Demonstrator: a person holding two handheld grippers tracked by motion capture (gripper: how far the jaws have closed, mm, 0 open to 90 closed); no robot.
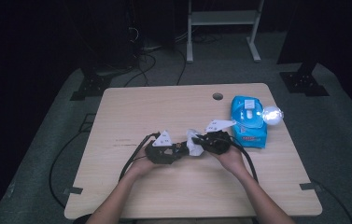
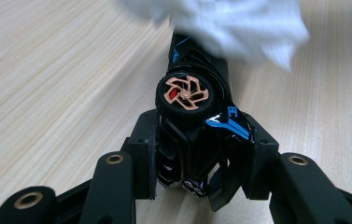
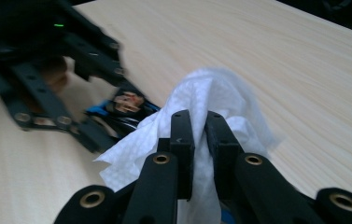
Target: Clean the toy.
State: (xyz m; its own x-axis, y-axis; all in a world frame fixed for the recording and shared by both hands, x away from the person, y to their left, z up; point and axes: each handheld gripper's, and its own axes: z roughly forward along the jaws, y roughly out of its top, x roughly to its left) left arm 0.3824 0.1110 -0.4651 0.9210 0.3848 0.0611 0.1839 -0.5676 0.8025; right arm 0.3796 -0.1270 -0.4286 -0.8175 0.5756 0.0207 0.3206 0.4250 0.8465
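My left gripper (image 1: 182,148) is shut on a black toy car (image 2: 197,140) with blue trim and a copper-spoked wheel (image 2: 185,95), its jaws clamping the car's body from both sides. My right gripper (image 3: 200,140) is shut on a crumpled white wipe (image 3: 211,88). In the high view the two grippers meet tip to tip at the middle of the wooden table (image 1: 164,107), right gripper (image 1: 198,143) on the right. The wipe (image 1: 193,142) lies against the far end of the car (image 3: 122,109), and it covers that end in the left gripper view (image 2: 239,23).
A blue pack of wipes (image 1: 248,121) lies at the right of the table, with a bright glare spot (image 1: 272,113) at its far corner. A cable hole (image 1: 217,96) sits near the far edge. Black cables (image 1: 134,156) trail from both grippers toward the near edge.
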